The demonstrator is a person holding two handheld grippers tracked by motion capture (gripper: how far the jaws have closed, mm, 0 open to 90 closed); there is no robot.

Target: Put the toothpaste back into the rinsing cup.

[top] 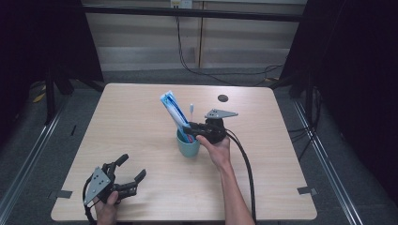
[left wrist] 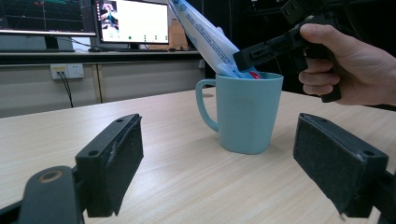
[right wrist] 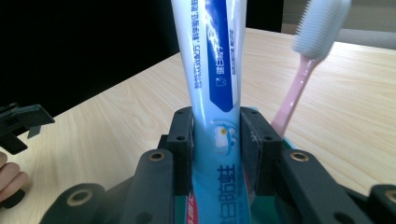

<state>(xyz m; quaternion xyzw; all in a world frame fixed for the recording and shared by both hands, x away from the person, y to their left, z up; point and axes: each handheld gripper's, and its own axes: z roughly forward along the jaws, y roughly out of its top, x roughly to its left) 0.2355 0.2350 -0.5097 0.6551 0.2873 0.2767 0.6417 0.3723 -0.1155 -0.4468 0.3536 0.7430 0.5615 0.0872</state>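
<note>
Blue-and-white plastic toothpaste tube (right wrist: 215, 70), clamped low between the right gripper (right wrist: 215, 140) so it is stood leaning in the teal ceramic mug (left wrist: 245, 114) beside a pink toothbrush (right wrist: 306, 60); left gripper (left wrist: 219, 163) is held open, idle, well apart.

Evenly lit tabletop, dark surrounds, soft faint shadows, blurred near foreground, slight graininess

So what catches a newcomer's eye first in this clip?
The blue-and-white toothpaste tube sticking up tilted from the teal mug near the table's middle, clamped by the right gripper. A pink toothbrush stands in the mug beside it. The left gripper rests open at the near left corner.
</note>
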